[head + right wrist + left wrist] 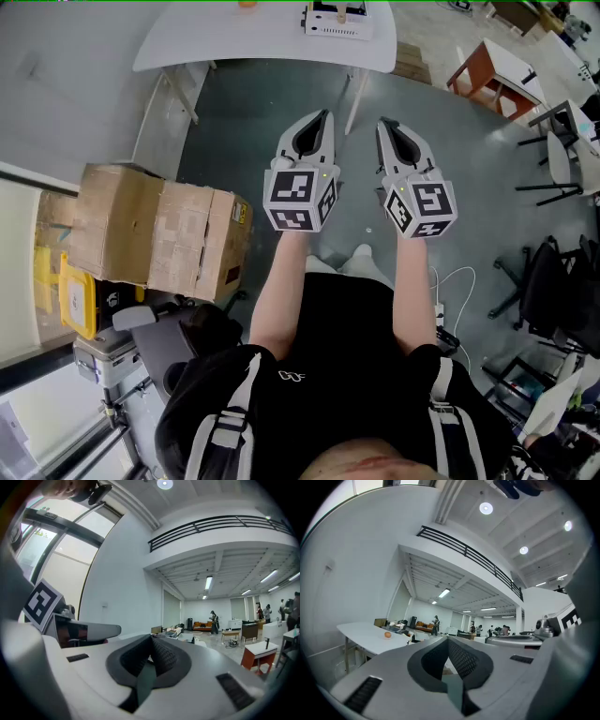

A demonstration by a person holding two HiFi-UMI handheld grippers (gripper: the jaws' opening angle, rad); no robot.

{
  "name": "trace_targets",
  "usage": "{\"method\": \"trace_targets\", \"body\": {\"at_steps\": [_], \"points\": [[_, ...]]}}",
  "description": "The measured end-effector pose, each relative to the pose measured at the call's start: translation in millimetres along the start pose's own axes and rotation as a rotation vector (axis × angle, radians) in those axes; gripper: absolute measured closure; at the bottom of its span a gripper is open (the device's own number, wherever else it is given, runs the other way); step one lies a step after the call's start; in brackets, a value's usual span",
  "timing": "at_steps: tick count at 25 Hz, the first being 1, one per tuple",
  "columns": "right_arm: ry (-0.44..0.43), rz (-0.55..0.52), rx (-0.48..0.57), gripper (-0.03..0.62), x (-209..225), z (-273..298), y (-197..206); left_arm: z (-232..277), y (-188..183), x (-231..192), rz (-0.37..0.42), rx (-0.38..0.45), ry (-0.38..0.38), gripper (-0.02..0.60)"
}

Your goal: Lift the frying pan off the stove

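No frying pan and no stove show in any view. In the head view both grippers are held out side by side at arm's length over the grey floor. My left gripper (325,114) is shut, with nothing between its jaws. My right gripper (382,122) is also shut and empty. The left gripper view looks along the closed left gripper (447,639) into a large hall, with a white table (365,637) at the left. The right gripper view shows the closed right gripper (151,637) with its black pads together, and the other gripper's body (79,632) beside it.
A white table (262,37) ahead carries a white device (337,19) and an orange (387,634). Cardboard boxes (159,230) and a yellow bin (70,295) stand to the left. A red-brown table (487,70) and black chairs (562,281) are to the right. People stand far off in the hall.
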State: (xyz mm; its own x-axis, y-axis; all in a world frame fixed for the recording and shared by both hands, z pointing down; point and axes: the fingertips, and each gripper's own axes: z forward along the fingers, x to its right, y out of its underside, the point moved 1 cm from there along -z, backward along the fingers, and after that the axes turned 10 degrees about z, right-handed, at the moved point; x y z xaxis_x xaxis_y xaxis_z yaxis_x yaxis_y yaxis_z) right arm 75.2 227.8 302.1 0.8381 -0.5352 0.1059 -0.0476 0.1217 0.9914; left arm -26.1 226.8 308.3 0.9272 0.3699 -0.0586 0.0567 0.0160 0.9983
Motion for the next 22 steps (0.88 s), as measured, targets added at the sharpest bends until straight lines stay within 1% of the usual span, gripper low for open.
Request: {"method": "trace_targets", "body": {"at_steps": [2,5,7,12,18,22], "points": [[-0.006,0.001,0.002,0.594,-0.1,1.2,-0.9,0.1,-0.7,-1.1,-0.001,0.003,-0.003,0.588],[-0.02,0.044,0.008,0.594,-0.9,5.1,-1.3,0.3,-1.4,-5.2,-0.006,0.006,-0.005,0.588],[-0.009,0.059,0.008,0.592,0.3,7.8,-0.5,0.8,-1.6,-8.4,-0.013,0.007,-0.004,0.588],[0.014,0.049,0.015,0.592,3.8,11.0,-4.8,1.2,-4.4,-15.8,-0.028,0.019,-0.007,0.588],[0.014,0.046,0.014,0.592,7.7,18.9,-8.5,5.1,-7.3,-20.3,-0.029,0.024,-0.005,0.588],[0.003,0.032,0.024,0.592,5.8,27.5,-12.3,8.2,-10.6,-30.8,-0.027,0.04,-0.018,0.588]]}}
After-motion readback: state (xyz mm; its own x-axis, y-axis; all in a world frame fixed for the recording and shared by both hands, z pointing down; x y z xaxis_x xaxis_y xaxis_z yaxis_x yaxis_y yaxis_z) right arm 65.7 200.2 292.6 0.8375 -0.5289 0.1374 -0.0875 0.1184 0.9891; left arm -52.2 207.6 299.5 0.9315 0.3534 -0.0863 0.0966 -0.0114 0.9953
